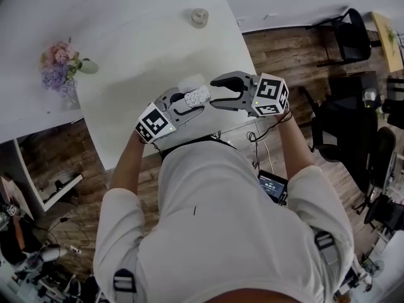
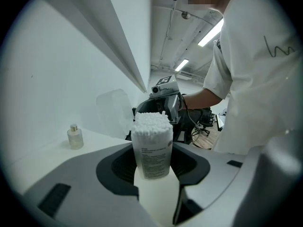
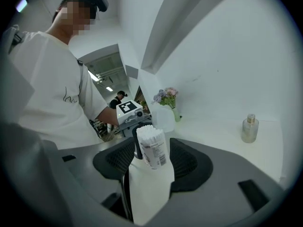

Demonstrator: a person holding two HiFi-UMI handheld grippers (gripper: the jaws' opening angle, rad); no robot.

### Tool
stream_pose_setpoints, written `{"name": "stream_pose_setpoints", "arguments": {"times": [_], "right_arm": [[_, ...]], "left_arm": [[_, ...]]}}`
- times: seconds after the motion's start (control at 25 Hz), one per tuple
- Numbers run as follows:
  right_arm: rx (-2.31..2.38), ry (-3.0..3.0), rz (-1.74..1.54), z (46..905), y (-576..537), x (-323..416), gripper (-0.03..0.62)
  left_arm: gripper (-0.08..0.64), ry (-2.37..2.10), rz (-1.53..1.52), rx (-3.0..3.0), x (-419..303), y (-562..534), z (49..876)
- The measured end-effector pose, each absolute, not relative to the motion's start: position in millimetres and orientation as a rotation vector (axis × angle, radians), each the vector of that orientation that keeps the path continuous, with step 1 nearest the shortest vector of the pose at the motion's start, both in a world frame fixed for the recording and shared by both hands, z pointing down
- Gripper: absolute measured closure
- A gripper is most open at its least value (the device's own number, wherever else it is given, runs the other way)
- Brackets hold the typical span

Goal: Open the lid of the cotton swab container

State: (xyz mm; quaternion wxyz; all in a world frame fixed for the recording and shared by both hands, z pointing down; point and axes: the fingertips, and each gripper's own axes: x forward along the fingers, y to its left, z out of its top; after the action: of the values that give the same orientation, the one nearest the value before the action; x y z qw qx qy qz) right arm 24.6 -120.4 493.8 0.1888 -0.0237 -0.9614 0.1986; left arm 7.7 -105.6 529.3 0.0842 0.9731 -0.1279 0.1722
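The left gripper (image 1: 189, 101) pinches the open cotton swab container (image 1: 198, 96) at mid-frame, tilted, with its swabs bared. The right gripper (image 1: 216, 92) faces it with jaws spread, gripping nothing. A clear lid (image 1: 190, 82) sits on the bench (image 1: 145, 36) just above them.

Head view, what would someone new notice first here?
The swab container, top open and packed with white swabs, sits gripped in the left tongs over the near edge of the white table. The open, empty right tongs face it from the right. Farther off on the table stand flowers at the left and a small bottle at the far end.
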Motion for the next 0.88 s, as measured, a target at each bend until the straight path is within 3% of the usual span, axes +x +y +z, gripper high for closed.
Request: {"name": "stream_pose_setpoints", "arguments": {"times": [0.28, 0.88], "right_arm": [[-0.116, -2.685, 0.516, 499.4, -106.8, 9.0, 0.347], [0.045, -2.692, 0.351, 506.5, -113.5, 3.5, 0.382]], "left_arm": [[0.354, -0.308, 0.482, 2.916, 11.2, -98.2, 520.6], [0.333, -0.456, 0.513, 2.831, 6.3, -109.4, 538.7]]}}
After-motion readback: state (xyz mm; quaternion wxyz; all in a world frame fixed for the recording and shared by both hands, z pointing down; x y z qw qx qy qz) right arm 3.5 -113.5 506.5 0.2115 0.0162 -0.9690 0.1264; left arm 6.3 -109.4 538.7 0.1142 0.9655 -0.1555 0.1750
